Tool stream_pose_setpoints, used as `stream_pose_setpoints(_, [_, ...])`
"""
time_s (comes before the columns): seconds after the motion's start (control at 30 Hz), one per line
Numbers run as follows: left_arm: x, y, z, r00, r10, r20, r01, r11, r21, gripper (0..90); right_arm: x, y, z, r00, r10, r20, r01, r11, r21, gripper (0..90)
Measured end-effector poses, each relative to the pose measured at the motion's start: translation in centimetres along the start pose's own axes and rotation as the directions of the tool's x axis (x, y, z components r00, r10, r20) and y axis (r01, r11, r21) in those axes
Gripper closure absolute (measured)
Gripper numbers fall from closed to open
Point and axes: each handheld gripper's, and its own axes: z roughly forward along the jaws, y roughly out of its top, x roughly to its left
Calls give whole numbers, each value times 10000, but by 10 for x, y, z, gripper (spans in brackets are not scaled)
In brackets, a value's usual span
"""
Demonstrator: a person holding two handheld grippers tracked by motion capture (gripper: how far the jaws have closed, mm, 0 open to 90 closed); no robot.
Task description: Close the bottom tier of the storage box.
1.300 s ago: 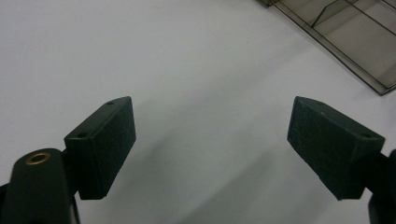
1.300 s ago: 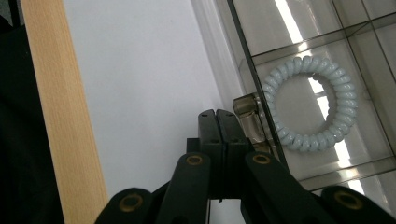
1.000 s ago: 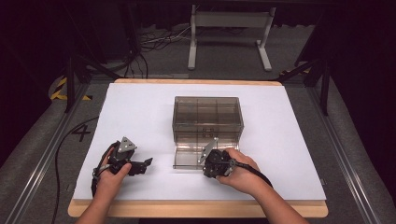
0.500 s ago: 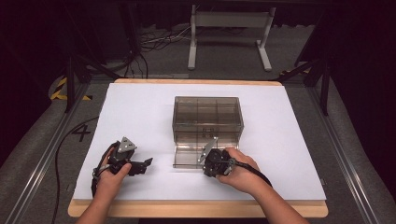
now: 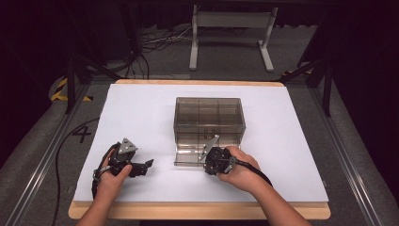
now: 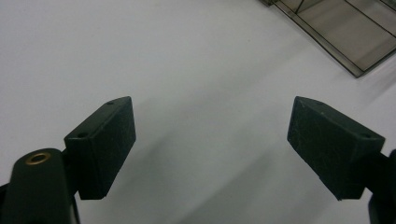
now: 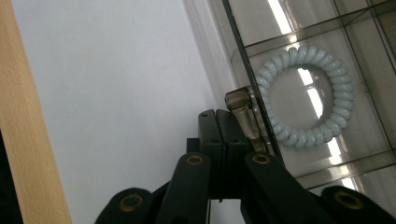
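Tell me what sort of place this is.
Probably a lab or recording workspace: a white-covered table on a wooden board, cables trailing over grey carpet, a metal stand behind, and dark surroundings. A smoky plastic organiser box sits centre.

A smoky plastic box point(image 5: 209, 120) stands mid-table, its lid folded toward the person; bare white table point(image 5: 141, 113) lies open all around it.

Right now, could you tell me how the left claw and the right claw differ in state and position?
The left claw is open, with bare white table between its jaws; the right claw is shut. The left claw sits apart from the smoky clear box; the right claw is at the box's latch. Both are hand-held, low over the table.
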Motion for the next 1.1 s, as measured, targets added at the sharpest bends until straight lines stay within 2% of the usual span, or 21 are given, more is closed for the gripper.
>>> stream_pose_setpoints(0.33, [0,0,0,10000,6,-14,-6,10000,-30,161,-4,2,2,9993,240,270,-240,9997,-23,900])
stream_pose_setpoints(0.57, [0,0,0,10000,19,-10,-19,10000,17,162,-11,2,2,9971,429,632,-418,9989,-196,900])
stream_pose_setpoints(0.87, [0,0,0,10000,29,-18,-29,10000,20,161,-17,2,3,9935,784,828,-747,9961,-468,900])
stream_pose_setpoints(1.1, [-1,0,0,10000,47,-21,-47,10000,12,161,-20,3,3,9903,827,1113,-766,9954,-579,900])
